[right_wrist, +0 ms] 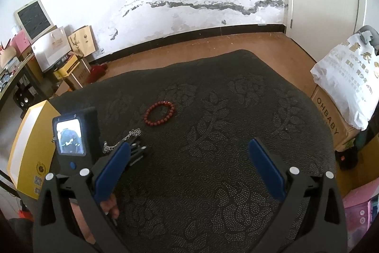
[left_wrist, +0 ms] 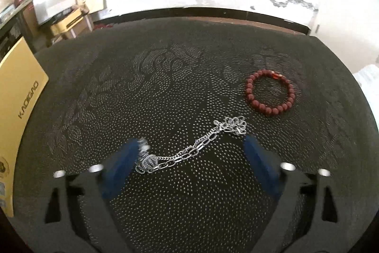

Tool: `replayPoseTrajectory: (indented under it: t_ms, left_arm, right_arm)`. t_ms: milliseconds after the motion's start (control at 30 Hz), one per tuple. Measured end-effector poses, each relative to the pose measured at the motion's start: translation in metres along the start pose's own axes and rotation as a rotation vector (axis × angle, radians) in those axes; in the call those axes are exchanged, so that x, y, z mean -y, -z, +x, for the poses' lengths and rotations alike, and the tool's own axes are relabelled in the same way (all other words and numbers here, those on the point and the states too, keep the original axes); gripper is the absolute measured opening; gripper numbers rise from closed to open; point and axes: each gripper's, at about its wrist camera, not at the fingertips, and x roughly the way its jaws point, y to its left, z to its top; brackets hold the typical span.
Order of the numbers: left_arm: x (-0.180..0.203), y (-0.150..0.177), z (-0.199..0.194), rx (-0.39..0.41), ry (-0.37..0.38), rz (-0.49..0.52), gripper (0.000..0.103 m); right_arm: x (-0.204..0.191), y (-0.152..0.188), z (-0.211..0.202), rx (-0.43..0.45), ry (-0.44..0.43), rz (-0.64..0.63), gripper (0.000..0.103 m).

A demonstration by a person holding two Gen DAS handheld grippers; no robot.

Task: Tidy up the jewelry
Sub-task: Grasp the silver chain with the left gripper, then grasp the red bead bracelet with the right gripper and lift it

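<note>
Judged to be the pick-up step for the chain (left_wrist: 189,153): left gripper (left_wrist: 191,153) poised low over it, jaws released and wide, chain strung between the blue pads (left_wrist: 123,165) without being pinched. One end bunched against the pad at 9 o'clock, the other end heaped near the pad at 3 o'clock. Lay slack on the dark patterned cloth (left_wrist: 189,205) of the table, nothing lifted.

Right gripper (right_wrist: 189,170) held over bare cloth, jaws likewise released, gripping nothing; left unit seen at its 9 o'clock, with part of a hand (right_wrist: 110,204) below.

Bracelet (left_wrist: 270,91) of red beads rested flat at 1 o'clock from the chain, well apart from it, untouched.

Next move, by estimate: close on a bunched part rather than a single strand, since thin links would slip through; then lift slowly so the trailing length would not snag the weave. Yellow box (left_wrist: 16,115) at 9 o'clock looked a likely destination, though unconfirmed.

Counted: one chain, one bracelet, one yellow box, two grippers.
</note>
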Motion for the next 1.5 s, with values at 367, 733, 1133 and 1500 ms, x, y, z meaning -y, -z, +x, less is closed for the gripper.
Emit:
replayPoseTrajectory:
  t_ms: [367,733,1133,1500]
  left_arm:
    - [-0.026,0.003,-0.01,-0.009,0.05,0.023,0.008]
    - [-0.069,0.004,-0.036,-0.019,0.09,0.033,0.007]
    - [-0.12,0.007,-0.066,-0.003,0.106,0.054,0.006]
    - [-0.14,0.007,-0.074,-0.004,0.117,0.071,0.006]
  right_arm:
    - [-0.007,-0.005,0.008,-0.015,-0.013,0.004,0.097]
    - [-0.029,-0.003,0.044,-0.077,-0.006,-0.038,0.097]
    - [-0.059,0.003,0.151,-0.219,0.082,-0.134,0.097]
    - [-0.066,-0.018,0.204,-0.178,0.109,-0.154,0.097]
